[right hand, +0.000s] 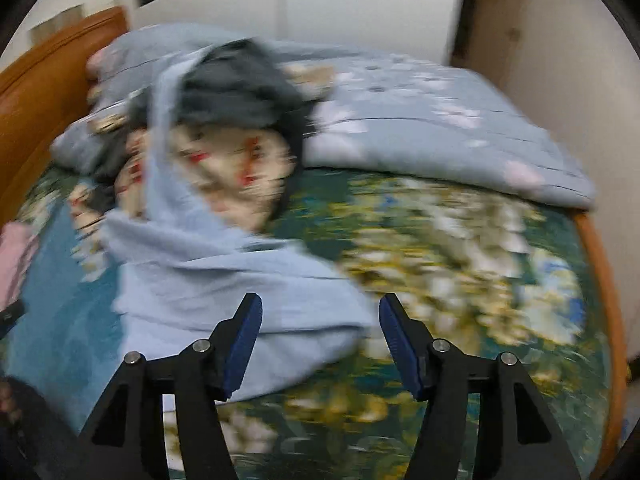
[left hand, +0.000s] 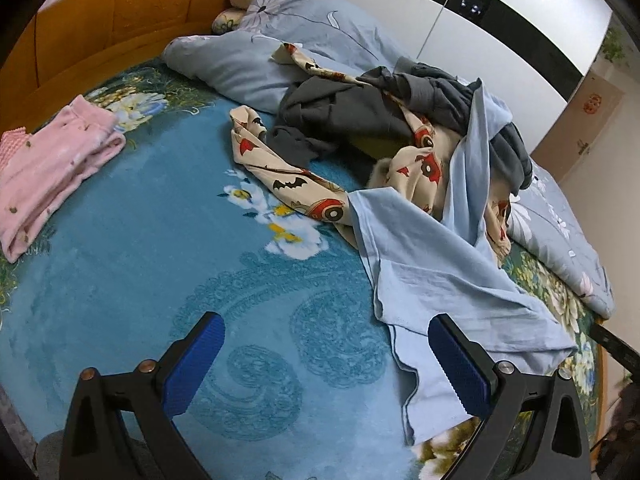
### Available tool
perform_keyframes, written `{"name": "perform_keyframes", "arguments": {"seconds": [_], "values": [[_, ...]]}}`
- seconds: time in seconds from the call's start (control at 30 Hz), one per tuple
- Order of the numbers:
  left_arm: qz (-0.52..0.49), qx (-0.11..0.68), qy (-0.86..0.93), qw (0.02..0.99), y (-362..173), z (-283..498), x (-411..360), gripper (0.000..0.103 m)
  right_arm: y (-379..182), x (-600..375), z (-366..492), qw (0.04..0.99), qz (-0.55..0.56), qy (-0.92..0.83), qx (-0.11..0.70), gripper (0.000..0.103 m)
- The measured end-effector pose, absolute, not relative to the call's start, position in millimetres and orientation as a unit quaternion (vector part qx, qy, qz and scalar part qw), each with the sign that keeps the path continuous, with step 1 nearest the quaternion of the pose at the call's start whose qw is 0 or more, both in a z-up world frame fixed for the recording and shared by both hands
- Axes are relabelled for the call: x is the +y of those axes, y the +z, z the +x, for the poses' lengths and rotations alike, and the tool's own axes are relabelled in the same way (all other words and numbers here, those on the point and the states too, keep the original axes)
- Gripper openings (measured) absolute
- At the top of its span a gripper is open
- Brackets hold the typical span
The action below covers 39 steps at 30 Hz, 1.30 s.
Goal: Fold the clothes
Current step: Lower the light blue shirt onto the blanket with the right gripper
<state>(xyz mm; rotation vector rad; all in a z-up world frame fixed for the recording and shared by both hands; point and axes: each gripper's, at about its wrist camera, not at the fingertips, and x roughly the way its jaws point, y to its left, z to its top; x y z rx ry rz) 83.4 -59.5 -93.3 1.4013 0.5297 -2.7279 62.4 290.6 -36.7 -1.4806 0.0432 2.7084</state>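
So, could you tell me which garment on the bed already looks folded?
The pink garment, lying alone at the left near the headboard. The light blue, dark grey and bat-print ones sit tangled in a heap.

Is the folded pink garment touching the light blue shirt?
Apart. The left wrist view shows the pink garment at far left and the light blue shirt at right, bare blue bedspread between them.

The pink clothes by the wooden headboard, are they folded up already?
Folded. The pink clothes lie in a flat, neat stack with doubled edges, apart from the jumbled pile.
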Motion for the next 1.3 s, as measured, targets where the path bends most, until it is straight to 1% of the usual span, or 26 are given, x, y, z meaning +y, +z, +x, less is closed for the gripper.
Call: {"name": "perform_keyframes", "arguments": {"seconds": [0.1,0.23,0.3,0.37,0.5,0.67,0.7,0.77,0.83,0.87,0.9,0.97,1.07,1.2,1.3], "values": [[0.443,0.174,-0.879,0.028,-94.5,89.0,-68.8,0.103,-57.3,248.4,38.7,-0.025,-0.492,0.87,0.019,0.062],[0.434,0.196,-0.878,0.042,-96.0,95.7,-85.7,0.103,-94.1,183.7,-4.5,-0.103,-0.531,0.836,0.093,0.062],[0.429,0.199,-0.88,0.046,-95.7,98.3,-91.0,0.103,-109.0,149.8,-20.5,-0.132,-0.544,0.822,0.102,0.062],[0.425,0.2,-0.881,0.047,-94.9,100.6,-94.2,0.103,-121.9,114.4,-34.1,-0.149,-0.549,0.819,0.076,0.062],[0.421,0.213,-0.881,0.045,-97.8,104.3,-100.7,0.103,-145.0,49.8,-57.6,-0.173,-0.549,0.818,-0.019,0.062],[0.427,0.234,-0.872,0.059,-106.0,103.4,-110.9,0.103,-174.3,1.5,-81.8,-0.158,-0.551,0.812,-0.112,0.062],[0.426,0.239,-0.87,0.061,-107.1,103.9,-113.7,0.103,-179.7,-0.8,-83.7,-0.146,-0.555,0.809,-0.126,0.061],[0.425,0.25,-0.867,0.064,-109.4,104.6,-118.8,0.103,-190.6,-5.5,-87.4,-0.123,-0.562,0.803,-0.154,0.047],[0.427,0.261,-0.863,0.068,-112.7,105.6,-123.2,0.103,-199.8,-7.1,-89.6,-0.098,-0.567,0.799,-0.175,0.022],[0.428,0.265,-0.861,0.07,-114.2,106.0,-125.0,0.103,-202.4,-6.4,-90.0,-0.087,-0.569,0.798,-0.18,0.017],[0.429,0.268,-0.859,0.073,-115.0,106.2,-126.3,0.103,-200.5,-3.8,-89.8,-0.084,-0.569,0.799,-0.175,0.01],[0.428,0.275,-0.858,0.074,-114.9,107.7,-128.8,0.103,-196.7,1.3,-89.2,-0.079,-0.569,0.802,-0.166,0.006],[0.423,0.281,-0.859,0.071,-113.2,109.5,-130.3,0.103,-176.9,13.8,-82.0,-0.093,-0.558,0.814,-0.136,0.005],[0.42,0.287,-0.859,0.065,-109.4,112.9,-132.2,0.103,-129.1,43.6,-46.2,-0.171,-0.514,0.839,-0.047,0.005],[0.415,0.279,-0.864,0.061,-102.1,116.1,-132.6,0.103,-102.4,60.0,-2.7,-0.239,-0.494,0.836,-0.02,0.005]]}}
